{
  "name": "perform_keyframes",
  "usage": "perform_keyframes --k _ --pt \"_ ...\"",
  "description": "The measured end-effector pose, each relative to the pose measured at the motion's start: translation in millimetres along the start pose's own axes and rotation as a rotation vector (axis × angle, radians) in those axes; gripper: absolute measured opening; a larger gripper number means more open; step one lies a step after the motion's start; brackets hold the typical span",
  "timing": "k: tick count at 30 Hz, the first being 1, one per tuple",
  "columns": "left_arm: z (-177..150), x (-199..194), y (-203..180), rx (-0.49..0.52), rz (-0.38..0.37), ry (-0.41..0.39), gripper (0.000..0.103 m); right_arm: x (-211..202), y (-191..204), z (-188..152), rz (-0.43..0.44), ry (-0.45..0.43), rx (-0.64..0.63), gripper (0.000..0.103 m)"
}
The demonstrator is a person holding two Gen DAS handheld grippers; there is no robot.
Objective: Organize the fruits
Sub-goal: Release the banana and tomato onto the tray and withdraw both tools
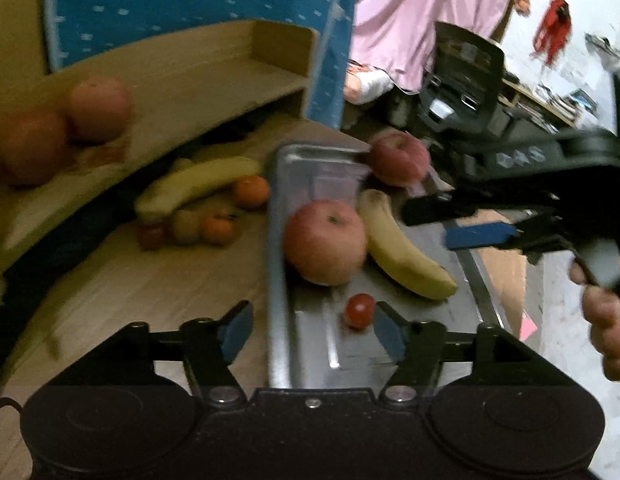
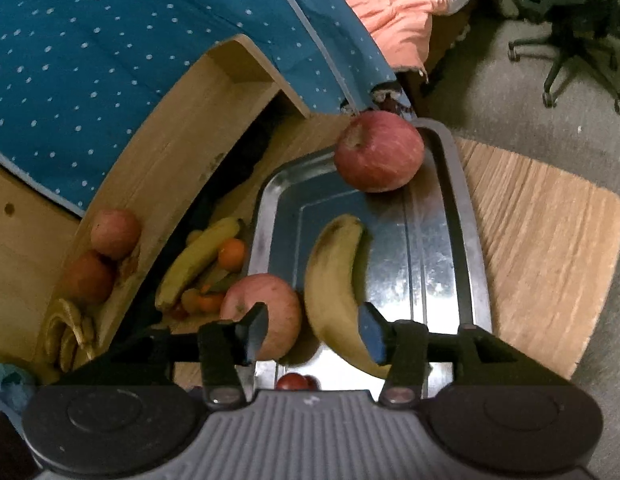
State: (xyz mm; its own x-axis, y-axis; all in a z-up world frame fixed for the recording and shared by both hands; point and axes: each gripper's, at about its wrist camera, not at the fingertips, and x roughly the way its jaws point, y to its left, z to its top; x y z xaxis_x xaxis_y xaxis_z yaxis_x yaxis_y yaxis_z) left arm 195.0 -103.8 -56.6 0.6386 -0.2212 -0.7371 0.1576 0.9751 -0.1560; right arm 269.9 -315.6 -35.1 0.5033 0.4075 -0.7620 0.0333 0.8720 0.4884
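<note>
A metal tray (image 1: 279, 280) (image 2: 442, 240) on the wooden table holds two red apples (image 1: 326, 242) (image 1: 398, 158), a banana (image 1: 402, 248) and a small red tomato (image 1: 360, 311). In the right wrist view the near apple (image 2: 269, 312), banana (image 2: 330, 280) and far apple (image 2: 380, 152) show. My left gripper (image 1: 310, 332) is open and empty over the tray's near left rim, beside the tomato. My right gripper (image 2: 314, 334) (image 1: 442, 220) is open and empty, above the banana and the near apple.
A wooden shelf (image 1: 181, 92) (image 2: 181, 128) holds two apples (image 1: 97, 108) (image 2: 115, 234). Under it lie a banana (image 1: 193, 184), oranges (image 1: 251, 191) and small fruits. A banana bunch (image 2: 69, 332) sits on the shelf's left. An office chair (image 2: 570, 52) stands beyond the table.
</note>
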Motion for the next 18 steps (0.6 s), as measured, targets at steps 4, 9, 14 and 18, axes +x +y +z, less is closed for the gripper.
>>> perform_keyframes --k 4,9,14,18 --pt "-4.6 -20.8 20.3 -0.041 0.045 -0.032 0.085 -16.4 17.6 -11.4 -0.040 -0.033 -0.078 0.073" --pt "-11.3 -45.3 46.8 -0.102 0.098 -0.063 0.097 -34.3 40.0 -28.6 -0.079 -0.041 -0.146 0.090" --pt "-23.0 -62.9 70.1 -0.152 0.147 -0.077 0.101 -45.5 56.1 -47.4 -0.104 -0.034 -0.151 0.100" --pt "-36.2 -74.6 85.3 -0.177 0.179 -0.075 0.102 -47.9 67.7 -66.2 -0.117 0.002 -0.173 0.103"
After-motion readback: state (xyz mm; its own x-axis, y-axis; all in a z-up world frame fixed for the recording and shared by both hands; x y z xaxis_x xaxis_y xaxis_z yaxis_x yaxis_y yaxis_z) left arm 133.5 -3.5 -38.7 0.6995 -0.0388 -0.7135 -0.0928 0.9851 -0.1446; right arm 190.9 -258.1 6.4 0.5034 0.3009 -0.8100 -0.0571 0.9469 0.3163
